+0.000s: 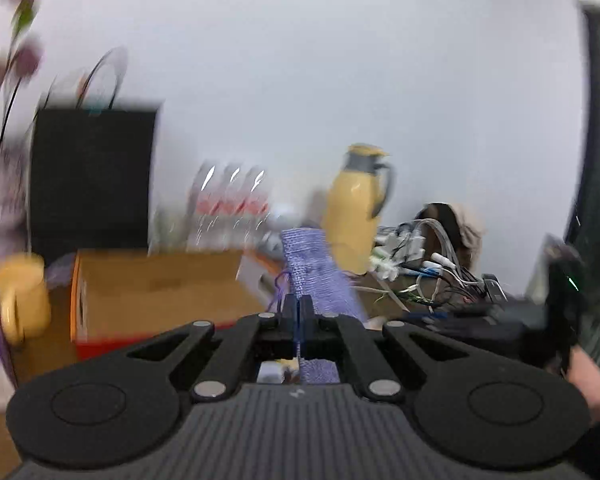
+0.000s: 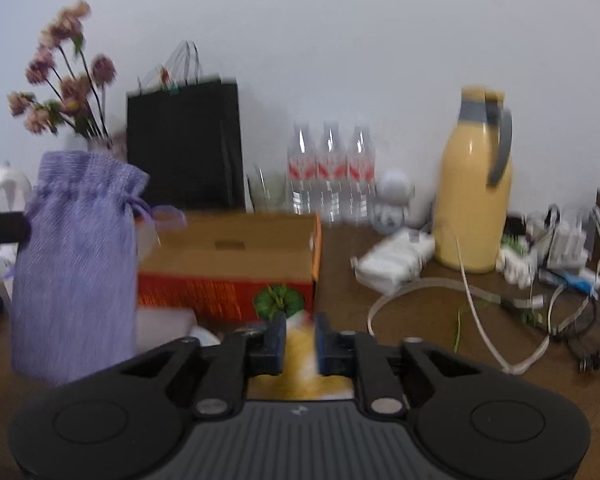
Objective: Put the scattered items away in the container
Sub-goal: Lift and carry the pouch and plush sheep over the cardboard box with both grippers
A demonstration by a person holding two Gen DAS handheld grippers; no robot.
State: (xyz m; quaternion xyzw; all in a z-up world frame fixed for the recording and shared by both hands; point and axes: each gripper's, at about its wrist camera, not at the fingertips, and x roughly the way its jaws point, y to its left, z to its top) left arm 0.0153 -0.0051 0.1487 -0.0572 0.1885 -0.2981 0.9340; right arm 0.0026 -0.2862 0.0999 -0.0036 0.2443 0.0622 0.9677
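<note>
**A:** Where is the purple woven drawstring pouch (image 2: pixel 76 264)?

**B:** Lifted off the brown wooden table (image 2: pixel 340 264), hanging to the left of the open orange cardboard box (image 2: pixel 228 276). The left gripper (image 1: pixel 299 308) has its jaws pinched fully together on the pouch's fabric.

**A:** And the right gripper (image 2: pixel 300 334)?

**B:** It sits just in front of the box with its jaws narrowed around a blurred yellow-and-white item (image 2: pixel 300 356). Whether the pads actually press it, I cannot tell.

**A:** What stands around the box?

**B:** Behind it, a black paper carrier bag (image 2: pixel 184 144) and three clear plastic water bottles with red labels (image 2: pixel 330 172). To the right of the box are a white packet (image 2: pixel 396 260), a tall yellow vacuum jug with a grey handle (image 2: pixel 474 184) and a tangle of cables (image 2: pixel 556 280). Behind the box to the left, dried pink flowers (image 2: pixel 60 72) rise above the pouch.
</note>
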